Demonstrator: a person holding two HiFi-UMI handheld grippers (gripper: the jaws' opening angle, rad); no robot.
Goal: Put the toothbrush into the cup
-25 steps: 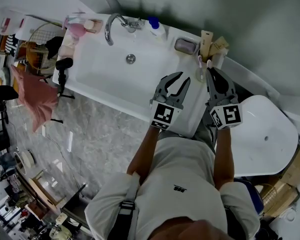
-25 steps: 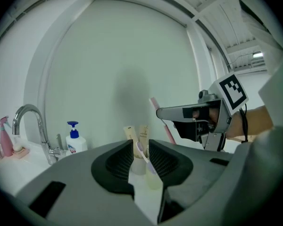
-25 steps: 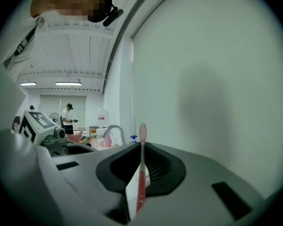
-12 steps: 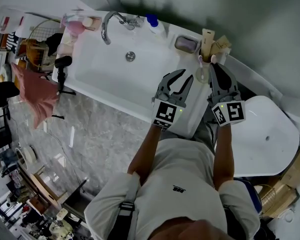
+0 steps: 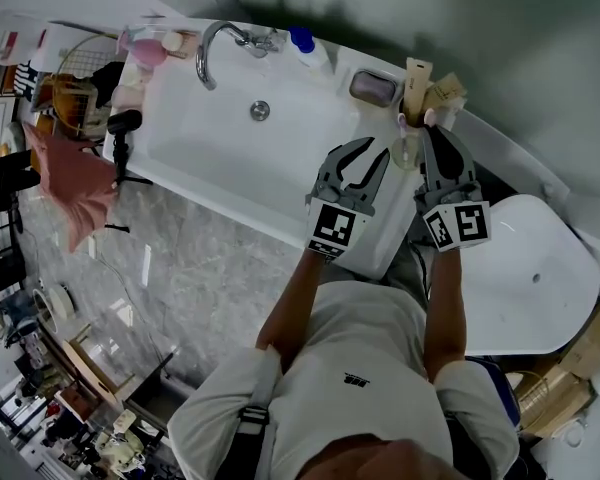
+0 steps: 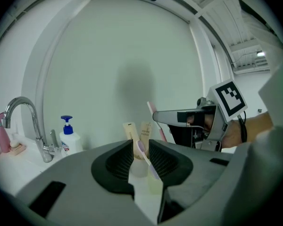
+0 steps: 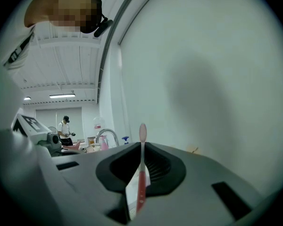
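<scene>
Although clamped, the toothbrush point(image 7: 141, 173) is cut off below.

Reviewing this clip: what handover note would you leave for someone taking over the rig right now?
Right tongs: shut on the pink toothbrush, which stands upright between them.
Left tongs: open, empty, aimed at the clear cup.
The cup already holds a purple toothbrush.
Done: pink toothbrush grasped and held near the cup.
Left: lower it into the cup, then release.
</scene>
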